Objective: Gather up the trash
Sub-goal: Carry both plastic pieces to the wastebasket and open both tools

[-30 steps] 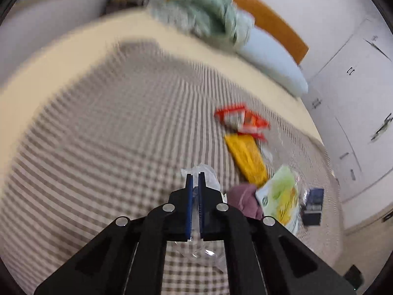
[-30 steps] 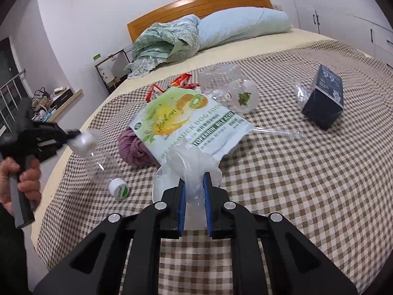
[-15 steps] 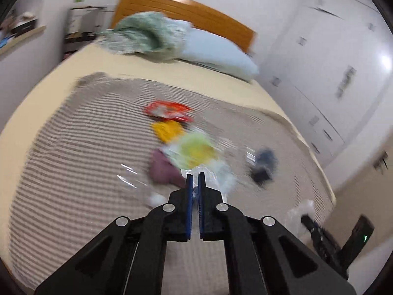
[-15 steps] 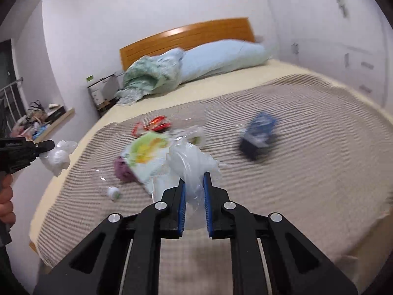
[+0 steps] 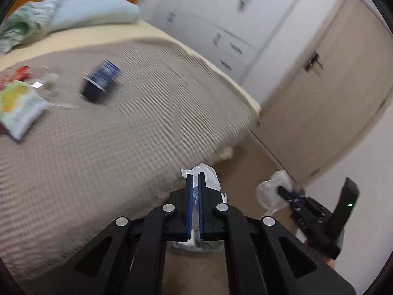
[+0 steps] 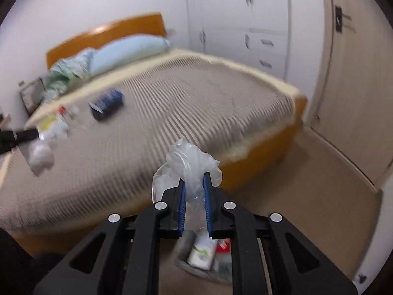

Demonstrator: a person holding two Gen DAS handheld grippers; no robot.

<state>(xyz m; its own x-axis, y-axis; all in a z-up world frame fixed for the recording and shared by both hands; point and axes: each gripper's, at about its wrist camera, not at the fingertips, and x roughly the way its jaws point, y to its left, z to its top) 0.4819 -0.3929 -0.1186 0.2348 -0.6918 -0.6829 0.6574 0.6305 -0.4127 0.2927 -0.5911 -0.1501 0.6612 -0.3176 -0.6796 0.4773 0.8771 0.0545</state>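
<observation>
Both grippers clenched on clear plastic: left gripper [image 5: 194,186] pinches a thin crumpled plastic scrap [image 5: 203,172], right gripper [image 6: 194,189] grasps the bunched neck of a clear trash bag [image 6: 190,162], whose body with wrappers hangs below over the floor [image 6: 319,196] just off the bed [image 6: 172,103]. Step looks like dropping the scrap in the bag. Best done by holding the 2 hands steady, spreading the bag mouth, releasing only over it; blue box [image 5: 102,82] and green pouch [image 5: 18,105] remain on the bed.

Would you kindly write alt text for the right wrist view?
The right gripper is shut on a bunch of clear plastic bag, above floor beside a bed. A dark blue box lies on the checked bedspread, and the picture is motion-blurred.
</observation>
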